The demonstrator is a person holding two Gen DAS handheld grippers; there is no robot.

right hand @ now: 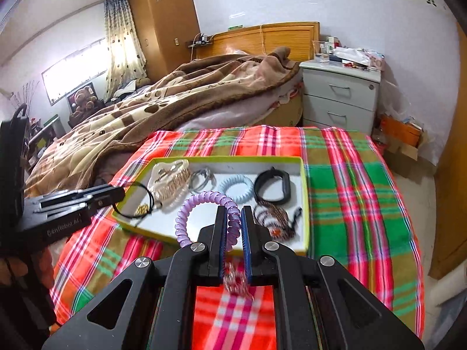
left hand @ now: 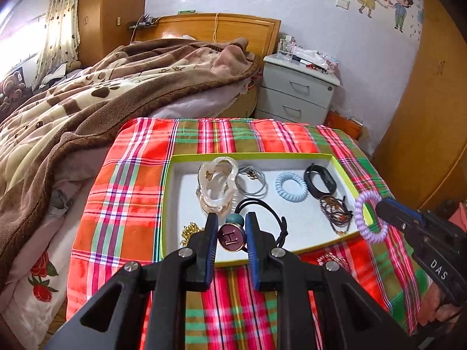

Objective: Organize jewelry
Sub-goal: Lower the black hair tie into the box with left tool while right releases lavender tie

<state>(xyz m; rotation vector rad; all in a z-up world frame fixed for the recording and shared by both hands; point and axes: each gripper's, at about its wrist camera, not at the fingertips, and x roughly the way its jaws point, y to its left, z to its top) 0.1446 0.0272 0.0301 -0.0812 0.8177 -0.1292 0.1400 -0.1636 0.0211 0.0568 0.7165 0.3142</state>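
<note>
A green-rimmed box lid (left hand: pixel 254 155) (right hand: pixel 303 175) lies on the plaid cloth, holding a clear hair claw (left hand: pixel 217 183), grey rings (left hand: pixel 252 182), a pale blue coil tie (left hand: pixel 291 187), a black band (left hand: pixel 319 181), a beaded bracelet (left hand: pixel 335 213) and a gold chain (left hand: pixel 189 233). My left gripper (left hand: pixel 232 227) is shut on a black hair tie with an "H" charm (left hand: pixel 231 237) over the lid's near edge. My right gripper (right hand: pixel 233 218) is shut on a purple coil tie (right hand: pixel 201 201) (left hand: pixel 370 218) above the lid's near right part.
A pink chain (right hand: pixel 235 280) (left hand: pixel 332 259) lies on the plaid cloth (left hand: pixel 122 198) in front of the lid. A bed with a brown blanket (left hand: pixel 87 96) lies to the left. A white nightstand (left hand: pixel 297 90) stands behind.
</note>
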